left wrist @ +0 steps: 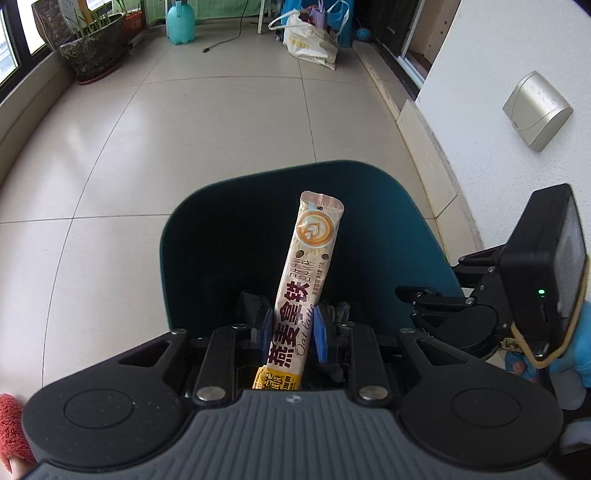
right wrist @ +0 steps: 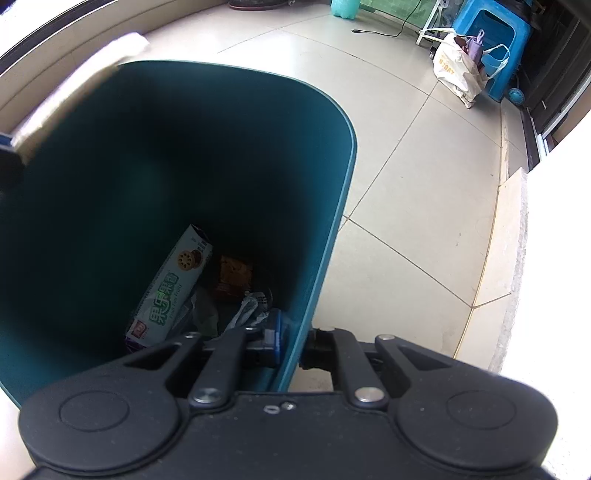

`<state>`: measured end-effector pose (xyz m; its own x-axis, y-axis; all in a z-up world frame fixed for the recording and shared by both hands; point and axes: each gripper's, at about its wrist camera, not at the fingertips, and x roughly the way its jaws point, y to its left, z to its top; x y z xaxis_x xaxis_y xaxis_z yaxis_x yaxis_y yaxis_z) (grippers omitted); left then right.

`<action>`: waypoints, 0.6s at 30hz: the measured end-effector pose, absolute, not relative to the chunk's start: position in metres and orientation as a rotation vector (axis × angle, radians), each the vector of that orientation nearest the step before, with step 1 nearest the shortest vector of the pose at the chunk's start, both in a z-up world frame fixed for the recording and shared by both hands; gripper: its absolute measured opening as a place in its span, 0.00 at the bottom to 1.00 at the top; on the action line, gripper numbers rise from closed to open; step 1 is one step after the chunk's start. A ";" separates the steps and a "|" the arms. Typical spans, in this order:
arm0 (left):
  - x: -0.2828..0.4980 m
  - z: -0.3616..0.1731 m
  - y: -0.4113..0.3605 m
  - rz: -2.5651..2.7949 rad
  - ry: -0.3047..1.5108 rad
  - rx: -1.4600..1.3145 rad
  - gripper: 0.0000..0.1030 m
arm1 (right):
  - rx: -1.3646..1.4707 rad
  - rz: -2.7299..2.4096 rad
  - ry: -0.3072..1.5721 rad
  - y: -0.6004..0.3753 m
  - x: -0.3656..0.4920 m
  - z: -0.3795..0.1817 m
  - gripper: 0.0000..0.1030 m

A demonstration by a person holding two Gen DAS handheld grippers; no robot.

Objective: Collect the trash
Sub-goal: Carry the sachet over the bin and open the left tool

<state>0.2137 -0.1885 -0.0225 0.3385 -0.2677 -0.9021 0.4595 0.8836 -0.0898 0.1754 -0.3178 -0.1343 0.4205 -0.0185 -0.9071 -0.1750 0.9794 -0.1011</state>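
Note:
My left gripper (left wrist: 289,325) is shut on a long oat latte sachet (left wrist: 306,273), which points forward over the mouth of a dark teal trash bin (left wrist: 373,192). My right gripper (right wrist: 293,341) is shut on the right wall of that bin (right wrist: 332,236), one finger inside and one outside. At the bin's bottom lie a white and green biscuit box (right wrist: 173,291), an orange wrapper (right wrist: 232,277) and crumpled clear plastic (right wrist: 247,312). The right gripper's body (left wrist: 517,295) shows at the right of the left wrist view. A blurred pale edge (right wrist: 77,88) crosses the bin's far left rim.
Beige tiled floor (left wrist: 207,122) spreads around the bin. A white wall with a silver box (left wrist: 537,109) stands at the right. Far off are a planter (left wrist: 94,48), a teal jug (left wrist: 180,22), a cable, a white bag (right wrist: 456,72) and a blue stool (right wrist: 487,29).

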 end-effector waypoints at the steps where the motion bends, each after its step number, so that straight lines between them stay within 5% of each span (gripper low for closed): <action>1: 0.211 -0.032 -0.191 -0.484 1.155 0.206 0.21 | -0.194 0.101 1.133 -0.317 0.175 -0.134 0.08; 18: 0.219 -0.103 -0.208 -0.464 1.277 0.241 0.25 | -0.165 0.115 1.133 -0.323 0.176 -0.133 0.08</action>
